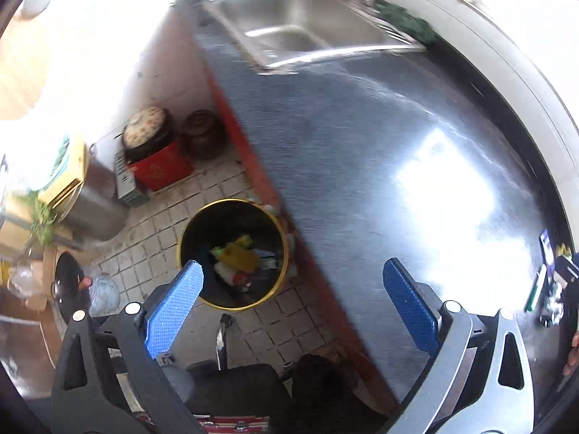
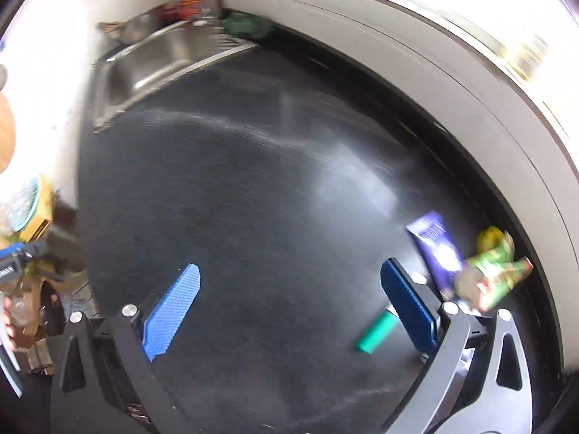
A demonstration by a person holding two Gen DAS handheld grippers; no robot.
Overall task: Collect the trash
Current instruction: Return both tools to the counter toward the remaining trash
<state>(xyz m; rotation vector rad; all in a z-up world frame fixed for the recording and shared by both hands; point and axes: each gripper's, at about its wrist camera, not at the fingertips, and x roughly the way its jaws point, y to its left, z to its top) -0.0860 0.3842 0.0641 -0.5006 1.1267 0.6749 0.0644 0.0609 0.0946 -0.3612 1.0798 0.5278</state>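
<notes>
Both the left gripper (image 1: 293,289) and right gripper (image 2: 289,294) stand wide and empty; the right should straddle the small green cylinder (image 2: 376,331) near the dark counter's (image 2: 253,199) right edge squarely before closing.

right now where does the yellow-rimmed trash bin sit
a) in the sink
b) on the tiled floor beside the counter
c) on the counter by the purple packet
b, the yellow-rimmed trash bin stands on the tiled floor against the counter edge, already holding wrappers.
</notes>
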